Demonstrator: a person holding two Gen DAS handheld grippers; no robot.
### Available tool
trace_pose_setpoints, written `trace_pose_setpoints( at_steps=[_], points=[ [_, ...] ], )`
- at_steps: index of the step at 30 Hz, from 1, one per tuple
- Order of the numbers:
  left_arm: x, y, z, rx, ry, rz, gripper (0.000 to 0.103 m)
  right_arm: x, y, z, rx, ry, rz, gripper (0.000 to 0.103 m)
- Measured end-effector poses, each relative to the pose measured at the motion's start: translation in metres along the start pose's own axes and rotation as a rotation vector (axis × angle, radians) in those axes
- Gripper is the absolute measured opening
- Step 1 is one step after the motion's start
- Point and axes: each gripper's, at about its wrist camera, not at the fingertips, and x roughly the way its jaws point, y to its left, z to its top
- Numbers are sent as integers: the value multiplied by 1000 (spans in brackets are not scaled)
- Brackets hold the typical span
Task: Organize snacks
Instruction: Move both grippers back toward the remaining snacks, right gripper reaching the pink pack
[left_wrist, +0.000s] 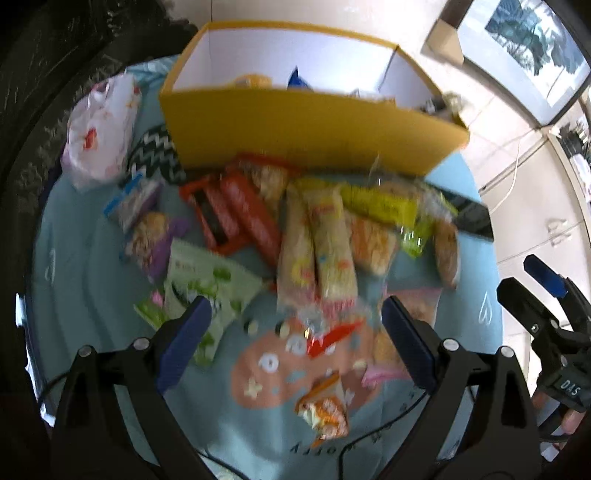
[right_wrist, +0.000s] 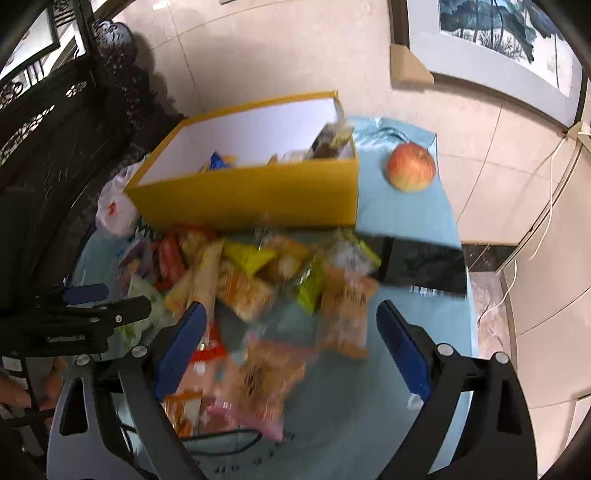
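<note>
The left gripper (left_wrist: 295, 328) is hovering with its blue fingers (left_wrist: 184, 339) spread wide and nothing between them, above a green packet (left_wrist: 207, 291) and long pale packets (left_wrist: 317, 254). The right gripper (right_wrist: 291, 343) is hanging likewise, pads well apart and pinching nothing, over blurred orange packets (right_wrist: 343, 314). The snack pile (right_wrist: 258, 273) is lying loose on the light blue cloth (right_wrist: 406, 218), just in front of the yellow box (right_wrist: 251, 192), which is holding a few packets. An apple (right_wrist: 410, 167) is sitting beside the box
</note>
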Motion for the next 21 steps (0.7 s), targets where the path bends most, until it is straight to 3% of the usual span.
trace_pose_setpoints(
  at_steps=[21],
  points=[
    [49, -3, -63, 48, 178, 29, 95, 26, -14, -64, 56, 210, -14, 94]
  ],
)
